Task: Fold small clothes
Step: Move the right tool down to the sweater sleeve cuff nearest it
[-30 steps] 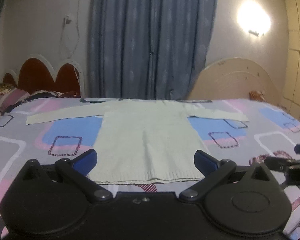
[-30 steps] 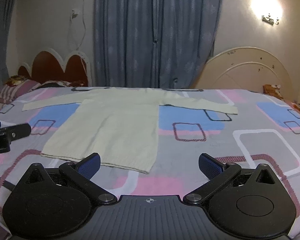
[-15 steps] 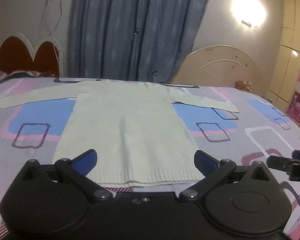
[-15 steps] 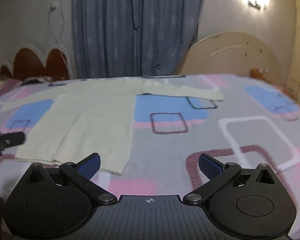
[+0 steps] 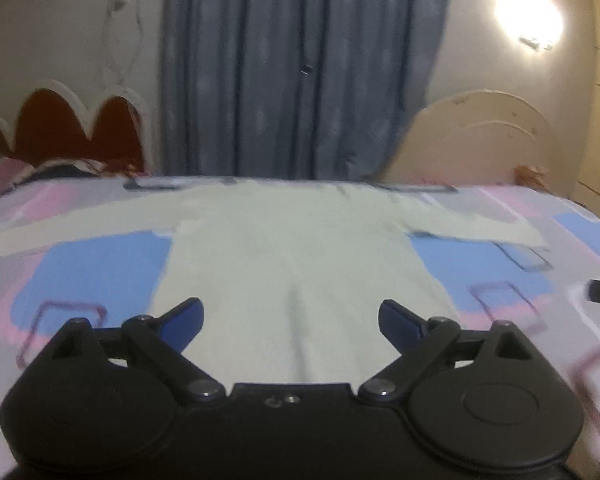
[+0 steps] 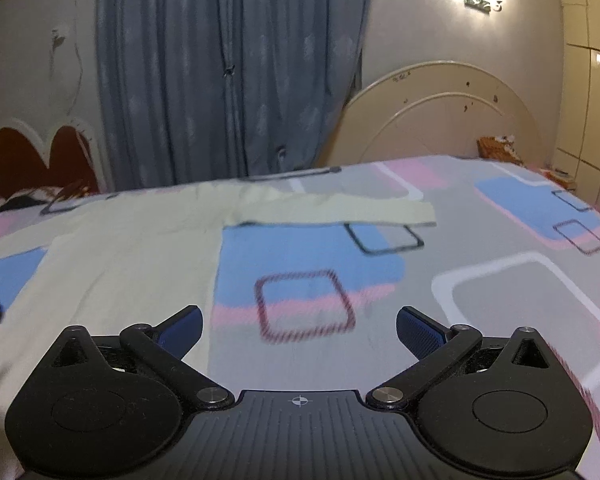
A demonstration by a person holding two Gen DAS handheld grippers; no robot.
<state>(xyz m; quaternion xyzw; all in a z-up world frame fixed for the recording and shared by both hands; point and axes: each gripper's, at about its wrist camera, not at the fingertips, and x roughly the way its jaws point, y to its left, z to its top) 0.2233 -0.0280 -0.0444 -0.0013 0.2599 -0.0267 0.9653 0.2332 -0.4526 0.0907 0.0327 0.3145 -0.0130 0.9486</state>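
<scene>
Sweater (image 5: 300,264): pale cream knit cloth, matt, fine ribbed texture, lying between and beyond the left gripper's (image 5: 291,316) closing jaws, no pad pressing on it. Bedsheet (image 6: 500,280): smooth matt printed cloth, showing between the right gripper's (image 6: 299,330) wide-spread jaws. Both gripper bodies: black matt plastic, bright metal pivot pins; blue pads (image 6: 418,336) finely textured, rubber-like. Curtain (image 5: 300,68) beyond: soft grey-blue cloth. Cream headboard (image 6: 440,116): smooth, slightly glossy, chipped.
</scene>
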